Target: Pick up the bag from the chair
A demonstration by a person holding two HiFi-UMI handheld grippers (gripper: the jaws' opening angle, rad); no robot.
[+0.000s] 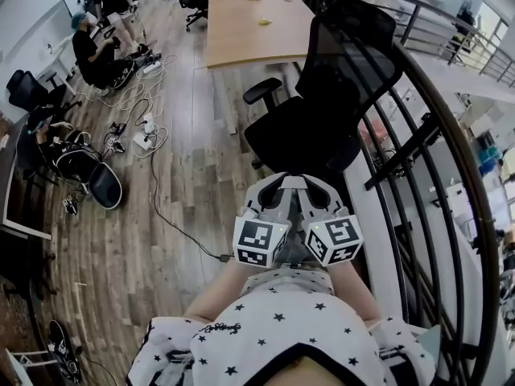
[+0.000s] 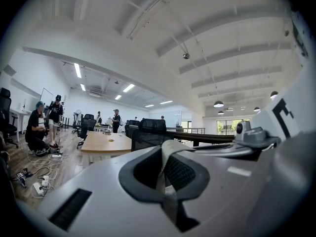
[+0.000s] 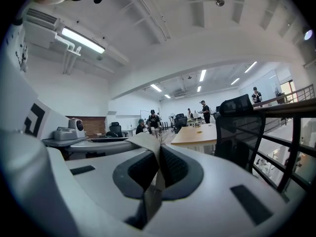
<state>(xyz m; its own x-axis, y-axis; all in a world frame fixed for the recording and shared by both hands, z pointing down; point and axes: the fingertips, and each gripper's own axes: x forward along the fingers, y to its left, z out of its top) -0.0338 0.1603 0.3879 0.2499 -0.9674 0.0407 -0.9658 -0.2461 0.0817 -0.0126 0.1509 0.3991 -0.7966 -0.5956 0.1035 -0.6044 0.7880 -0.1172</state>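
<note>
The black office chair (image 1: 322,127) stands just ahead of me beside the railing, and its seat shows nothing on it. I hold both grippers side by side close to my body. In the left gripper view, the left gripper (image 2: 165,174) is shut on a tan strap (image 2: 170,149). The right gripper (image 3: 155,174) is likewise shut on a tan strap (image 3: 148,142). In the head view the left gripper (image 1: 273,187) and right gripper (image 1: 318,187) nearly touch. The bag itself is hidden below them.
A black metal railing (image 1: 418,135) runs along the right with a drop behind it. A wooden table (image 1: 257,26) stands beyond the chair. Cables and power strips (image 1: 137,127) lie on the wood floor at left, near seated people (image 1: 92,51) and other chairs.
</note>
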